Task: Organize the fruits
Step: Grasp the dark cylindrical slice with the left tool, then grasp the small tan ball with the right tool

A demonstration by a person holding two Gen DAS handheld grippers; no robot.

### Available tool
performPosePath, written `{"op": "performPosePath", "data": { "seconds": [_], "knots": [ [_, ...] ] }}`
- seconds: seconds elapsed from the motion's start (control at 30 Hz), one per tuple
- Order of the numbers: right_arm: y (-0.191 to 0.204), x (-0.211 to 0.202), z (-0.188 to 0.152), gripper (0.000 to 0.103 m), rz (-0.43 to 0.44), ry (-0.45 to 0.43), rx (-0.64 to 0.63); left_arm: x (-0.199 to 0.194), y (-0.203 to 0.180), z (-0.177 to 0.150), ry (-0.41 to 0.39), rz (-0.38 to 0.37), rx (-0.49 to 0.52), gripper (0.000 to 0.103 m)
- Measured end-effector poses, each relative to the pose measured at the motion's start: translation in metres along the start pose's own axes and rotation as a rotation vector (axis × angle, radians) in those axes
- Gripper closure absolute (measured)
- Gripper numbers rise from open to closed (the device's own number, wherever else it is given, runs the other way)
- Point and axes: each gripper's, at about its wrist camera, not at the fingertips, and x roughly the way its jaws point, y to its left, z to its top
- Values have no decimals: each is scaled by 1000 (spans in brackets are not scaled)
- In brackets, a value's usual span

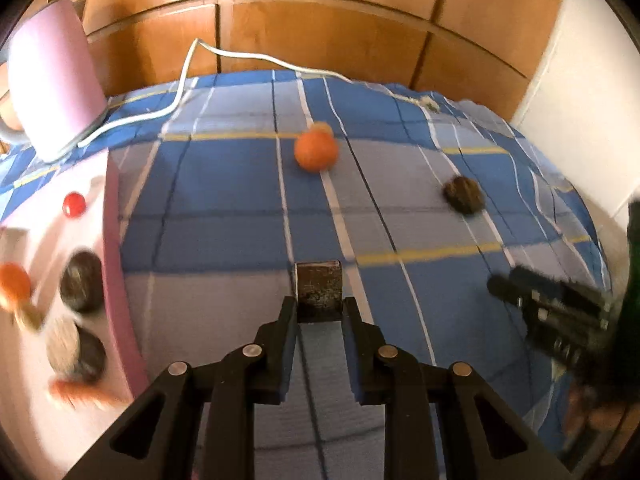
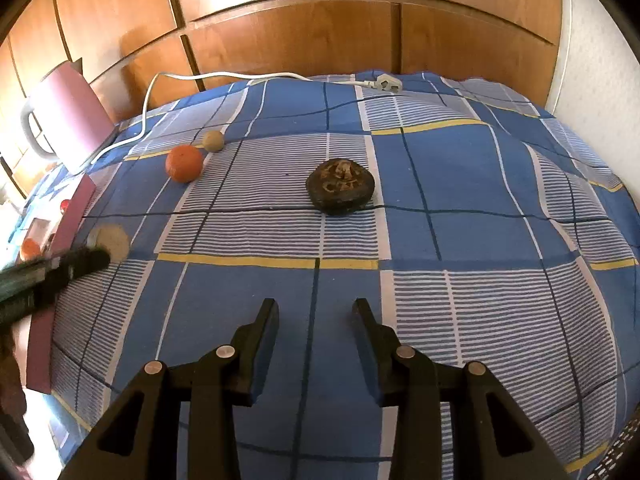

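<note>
My left gripper [image 1: 319,304] is shut on a dark brown fruit slice [image 1: 319,290], held above the blue checked cloth. In the right wrist view the slice shows its pale round face [image 2: 110,240] at the left gripper's tip [image 2: 98,258]. An orange [image 1: 316,151] [image 2: 184,163] and a dark brown wrinkled fruit [image 1: 463,194] [image 2: 340,186] lie on the cloth ahead. A small tan ball [image 2: 213,141] lies just behind the orange. My right gripper [image 2: 315,306] is open and empty, low over the cloth; it also shows in the left wrist view [image 1: 496,284].
A pink tray [image 1: 110,216] at the left holds a red ball [image 1: 74,204], dark round fruits [image 1: 82,286] and orange pieces [image 1: 14,282]. A pink kettle [image 1: 52,76] stands at the back left; its white cord [image 2: 224,76] and plug [image 2: 385,83] run along the wooden wall.
</note>
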Motion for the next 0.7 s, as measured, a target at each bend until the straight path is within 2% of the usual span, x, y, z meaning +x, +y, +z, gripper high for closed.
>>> {"op": "performPosePath", "data": {
  "seconds": [0.3, 0.5, 0.7],
  "knots": [
    [5, -16, 1, 65, -3, -35, -18, 11, -4, -5, -25, 22, 4, 79],
    [5, -20, 7, 65, 3, -39, -20, 12, 0, -9, -53, 3, -13, 79],
    [3, -15, 32, 65, 110, -18, 35, 11, -2, -14, -91, 6, -4, 79]
  ]
}}
